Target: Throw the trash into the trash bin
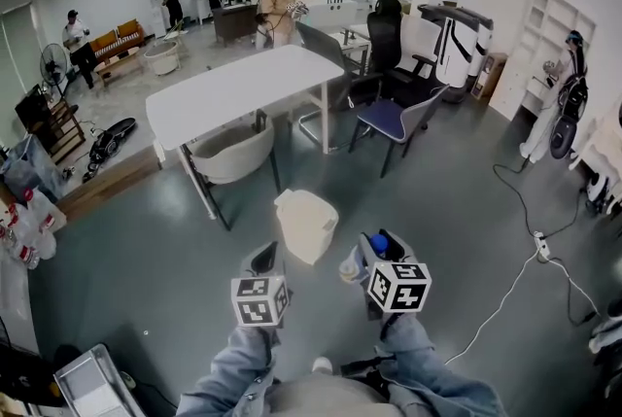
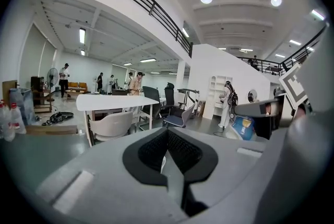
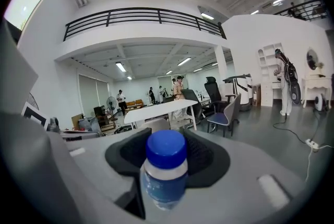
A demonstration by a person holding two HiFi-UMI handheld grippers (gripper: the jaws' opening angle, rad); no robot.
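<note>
- My right gripper (image 1: 377, 260): jaws set wide and clamped on a plastic bottle (image 3: 166, 168). It stands upright between the pads, with its blue cap (image 3: 166, 149) poking up above them.
- The bottle has a clear body and a blue label. I can't tell whether there is any liquid inside.
- My left gripper (image 1: 262, 261): jaws drawn together, pads meeting along the middle seam. A thin pale sliver shows at the seam, and I can't tell what it is.
- The trash bin (image 1: 306, 225) is cream-coloured and stands on the grey floor (image 1: 146, 260). It is just ahead of both grippers, between them, and touches neither.
- The top of the bin looks covered by its lid, so its inside is not visible. The bottle is in my jaws, not in the bin.
- A white desk (image 1: 243, 85) stands beyond the bin, with a beige chair (image 1: 231, 155) tucked under it.
</note>
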